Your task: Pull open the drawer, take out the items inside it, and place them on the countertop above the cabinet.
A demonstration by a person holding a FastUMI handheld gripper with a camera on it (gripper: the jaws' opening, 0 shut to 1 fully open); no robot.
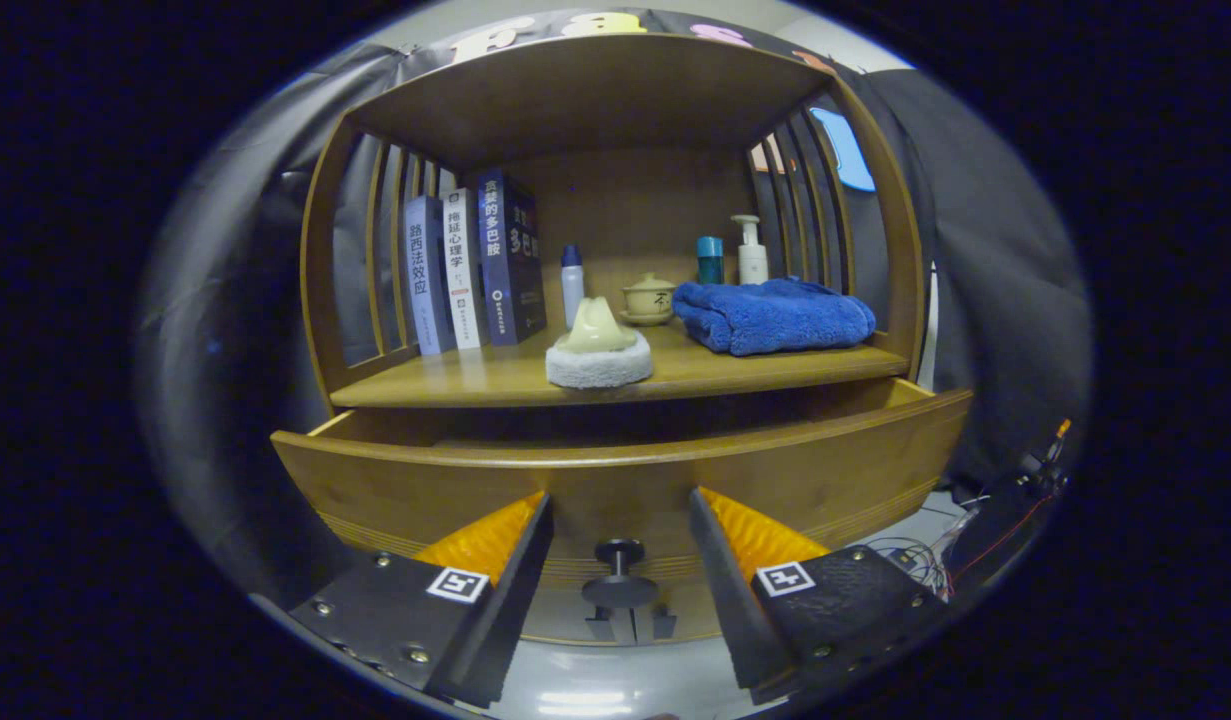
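A: How does the hand-held gripper (620, 545) stand?

B: Released. Its two fingers are spread wide apart and press on nothing. The small dark round drawer knob (619, 575) sits in the gap between them, touching neither.

A: And the drawer itself?

B: The curved wooden drawer (615, 480) is pulled out from the wooden cabinet (615, 100), its front panel just ahead of the fingertips. A dark slot shows between the drawer's upper rim and the front edge of the countertop (495, 378). I cannot tell what lies inside; the front panel hides it.

A: What is on the countertop?

B: At the middle of its front edge sits a round grey-white fuzzy pad (599, 366) with a pale cream cone-shaped lump (595, 328) on top. On the right half lies a folded blue plush towel (773, 315), reaching near the right edge. Along the left side three upright books (470, 265) lean against the slatted wall. Toward the back edge stand a white bottle with a blue cap (572, 283), a small cream lidded cup on a saucer (648, 298), a teal cylindrical container (710, 260) and a white pump bottle (751, 250), these last two behind the towel.

A: Anything beside the cabinet?

B: Some tangled cables (915, 560) lie low on the right.
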